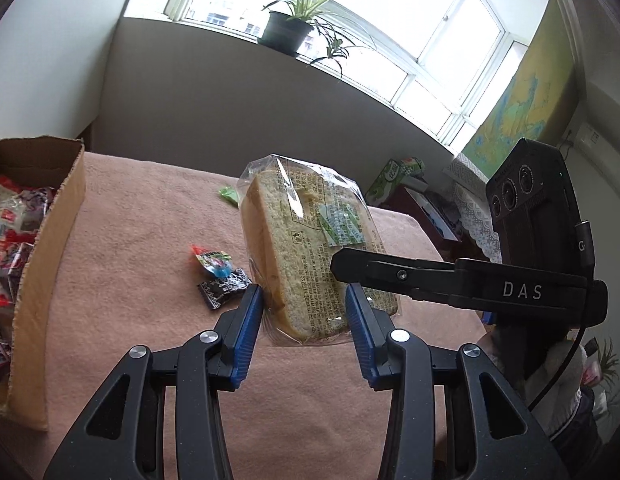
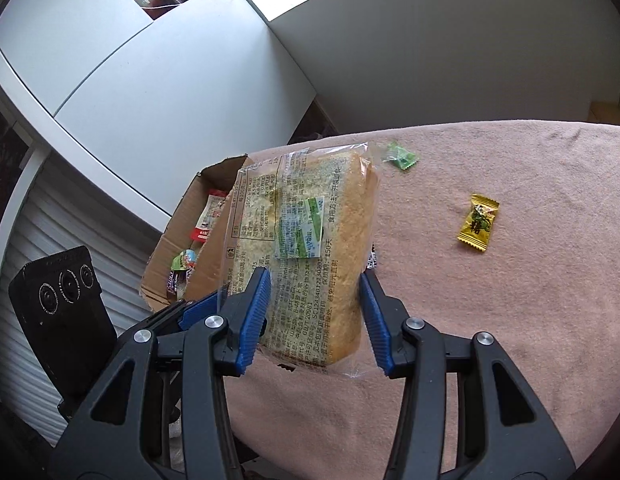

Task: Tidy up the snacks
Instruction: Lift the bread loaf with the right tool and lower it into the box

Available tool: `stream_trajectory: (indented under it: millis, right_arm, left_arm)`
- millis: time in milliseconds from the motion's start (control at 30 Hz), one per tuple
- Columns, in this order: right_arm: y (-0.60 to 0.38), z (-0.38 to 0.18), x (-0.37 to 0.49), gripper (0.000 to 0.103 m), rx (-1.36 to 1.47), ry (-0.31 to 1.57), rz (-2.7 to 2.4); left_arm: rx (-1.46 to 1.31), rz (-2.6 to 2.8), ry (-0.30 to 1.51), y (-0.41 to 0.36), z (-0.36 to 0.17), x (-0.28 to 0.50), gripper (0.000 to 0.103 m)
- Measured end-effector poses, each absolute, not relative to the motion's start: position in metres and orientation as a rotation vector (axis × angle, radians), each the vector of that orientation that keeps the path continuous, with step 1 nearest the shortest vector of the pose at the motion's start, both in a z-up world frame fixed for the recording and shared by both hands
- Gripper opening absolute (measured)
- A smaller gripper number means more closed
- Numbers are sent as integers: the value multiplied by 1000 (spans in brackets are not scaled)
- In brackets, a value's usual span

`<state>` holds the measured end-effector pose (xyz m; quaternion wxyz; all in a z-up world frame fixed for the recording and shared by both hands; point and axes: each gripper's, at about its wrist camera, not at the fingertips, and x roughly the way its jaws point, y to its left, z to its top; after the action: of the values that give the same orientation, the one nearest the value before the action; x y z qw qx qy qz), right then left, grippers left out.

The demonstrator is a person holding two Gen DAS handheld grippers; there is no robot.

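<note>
A clear bag with a thick slice of bread (image 1: 306,248) hangs above the pink cloth, gripped from two sides. My left gripper (image 1: 304,300) is shut on its lower end, blue pads against the wrapper. A black finger (image 1: 394,276) of the right gripper reaches in from the right onto the same bag. In the right wrist view the bread bag (image 2: 310,248) sits between the pads of my right gripper (image 2: 314,292), shut on it, and a blue pad (image 2: 198,308) of the left gripper shows behind at the left. The open cardboard box (image 1: 50,260) (image 2: 166,248) with several snack packs stands at the left.
Loose sweets lie on the pink cloth (image 1: 150,220): a black wrapper (image 1: 224,286), a colourful one (image 1: 212,260), a green one (image 2: 400,158) and a yellow one (image 2: 478,224). Beyond the table's far edge are a wall, a windowsill with a potted plant (image 1: 286,28), and a side table (image 1: 430,204).
</note>
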<state>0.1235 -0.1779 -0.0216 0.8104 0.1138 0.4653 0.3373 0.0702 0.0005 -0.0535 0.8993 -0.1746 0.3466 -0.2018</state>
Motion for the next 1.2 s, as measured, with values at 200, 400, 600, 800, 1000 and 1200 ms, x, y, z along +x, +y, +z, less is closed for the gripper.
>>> stream_trajectory:
  millis: [200,400,600,800,1000,1200]
  right_arm:
    - [-123,-13,120,48,204,989,790]
    - [-60,-10,118,48,144,998,848]
    - [-5,-14,120,48,95,1011,898]
    - [34,-31,126,48,57,1036,942]
    - [55,-41,126,48,23,1044,955]
    - [77,-44,124,48,-63,1020,925]
  left_arm:
    - [-375,-345,661,41,-48,57,41]
    - [-421,-277,631,91,-48,45,41]
    - [-472,-210,613,132,-52,40,40]
    - [-479,-141,608,172,-57,25,40]
    - [-459,-74,615,187,-61,22,40]
    - [-427,-3,618,193,-63,25,40]
